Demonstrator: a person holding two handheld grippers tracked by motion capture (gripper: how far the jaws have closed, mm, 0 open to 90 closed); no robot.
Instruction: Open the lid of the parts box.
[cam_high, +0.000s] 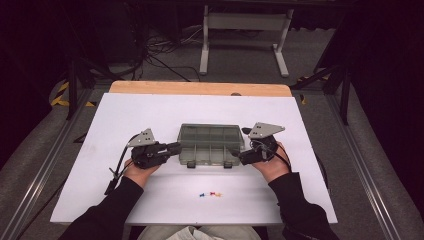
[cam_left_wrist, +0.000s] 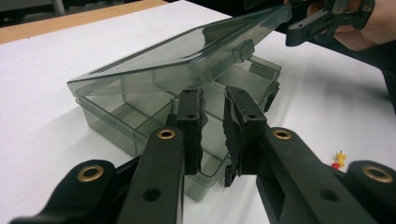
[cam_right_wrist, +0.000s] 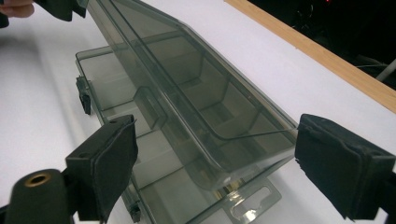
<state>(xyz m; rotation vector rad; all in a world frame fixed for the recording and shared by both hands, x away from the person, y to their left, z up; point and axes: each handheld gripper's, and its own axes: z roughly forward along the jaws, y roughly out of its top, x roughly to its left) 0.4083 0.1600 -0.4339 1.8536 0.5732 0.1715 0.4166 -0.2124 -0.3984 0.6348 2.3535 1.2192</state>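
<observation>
Nearest, coloured pushpins (cam_high: 210, 194) loose on white table (cam_high: 125, 125). Beyond, smoky compartment box (cam_high: 210, 145) at table centre, lid (cam_left_wrist: 187, 56) lifted partway. Left gripper (cam_left_wrist: 212, 121) clamped on box's front wall; right gripper (cam_right_wrist: 215, 154) wide apart, straddling lid's corner, not pressing.

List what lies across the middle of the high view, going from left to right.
Left gripper → clear plastic compartment box → right gripper. The small coloured pushpins lie nearer the person, below the box, so they fall outside this row.
</observation>
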